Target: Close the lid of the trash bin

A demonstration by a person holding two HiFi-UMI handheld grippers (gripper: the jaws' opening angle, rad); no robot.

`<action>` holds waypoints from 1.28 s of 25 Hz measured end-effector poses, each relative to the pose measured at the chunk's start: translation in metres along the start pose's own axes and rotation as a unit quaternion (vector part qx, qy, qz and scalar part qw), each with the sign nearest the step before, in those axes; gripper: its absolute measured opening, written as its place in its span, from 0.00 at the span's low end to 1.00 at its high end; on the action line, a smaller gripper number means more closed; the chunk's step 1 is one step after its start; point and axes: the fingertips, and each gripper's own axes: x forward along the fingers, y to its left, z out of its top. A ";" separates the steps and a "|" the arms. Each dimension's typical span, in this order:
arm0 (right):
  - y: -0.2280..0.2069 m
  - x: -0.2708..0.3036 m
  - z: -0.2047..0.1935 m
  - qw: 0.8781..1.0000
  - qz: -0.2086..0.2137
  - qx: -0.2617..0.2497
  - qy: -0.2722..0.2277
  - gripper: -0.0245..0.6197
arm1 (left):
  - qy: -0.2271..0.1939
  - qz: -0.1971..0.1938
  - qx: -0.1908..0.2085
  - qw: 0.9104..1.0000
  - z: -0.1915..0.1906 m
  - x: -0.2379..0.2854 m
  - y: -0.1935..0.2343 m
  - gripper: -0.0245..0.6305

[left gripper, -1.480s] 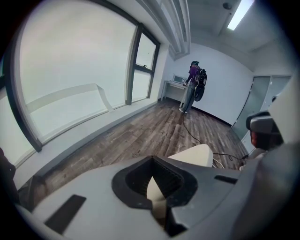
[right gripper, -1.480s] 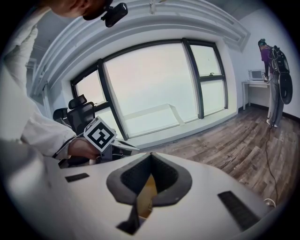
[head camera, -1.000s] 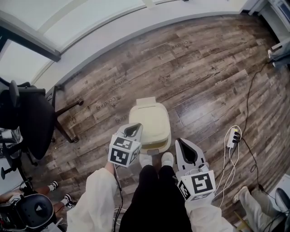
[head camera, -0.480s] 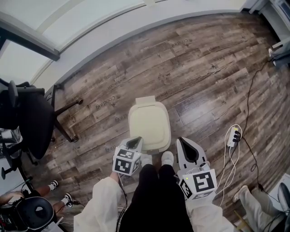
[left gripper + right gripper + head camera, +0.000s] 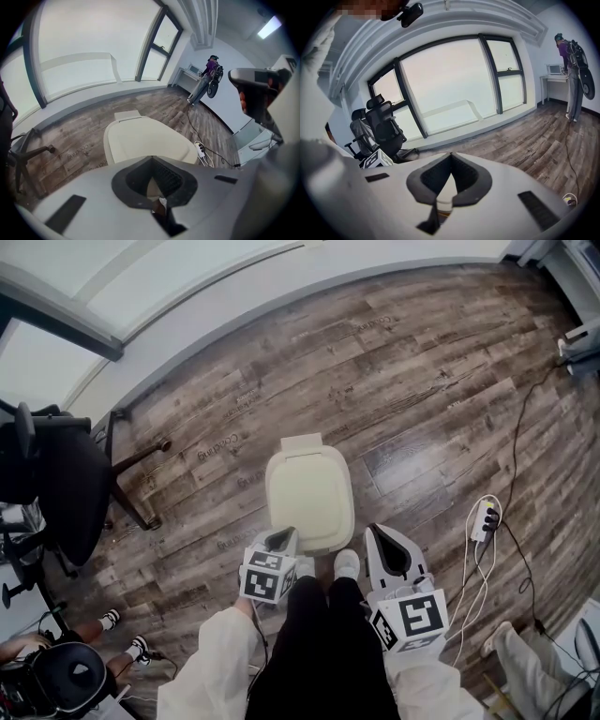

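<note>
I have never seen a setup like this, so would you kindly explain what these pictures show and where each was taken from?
No robot here: a person holds a hand-held claw in each hand, the left claw and the right claw. One picture comes from a camera on the person's head, looking down; the other two come from cameras riding on the claws. On the wooden floor stands a cream trash bin, its lid down. Both claws are closed and hold nothing.

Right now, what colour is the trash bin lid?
The lid is plain cream, clearest in the head view.
</note>
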 end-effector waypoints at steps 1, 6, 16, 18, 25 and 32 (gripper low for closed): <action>0.000 0.001 -0.001 1.000 0.001 0.000 0.001 0.07 | 0.003 0.000 -0.002 1.000 -0.002 0.001 0.000 0.04; -0.002 0.003 -0.003 1.000 0.002 -0.001 0.002 0.07 | 0.017 -0.001 -0.004 1.000 -0.013 0.008 -0.002 0.04; -0.008 0.007 -0.008 1.000 0.001 0.003 0.009 0.07 | 0.042 0.003 -0.005 0.999 -0.031 0.020 0.002 0.04; -0.008 0.007 -0.009 1.000 0.000 0.003 0.010 0.07 | 0.048 0.002 -0.007 0.999 -0.034 0.022 0.001 0.04; -0.010 0.009 -0.021 1.000 -0.001 0.006 0.017 0.07 | 0.068 0.000 -0.010 0.998 -0.053 0.031 0.003 0.04; -0.012 0.013 -0.029 1.000 0.000 0.009 0.023 0.07 | 0.080 0.002 -0.016 0.997 -0.065 0.037 0.004 0.04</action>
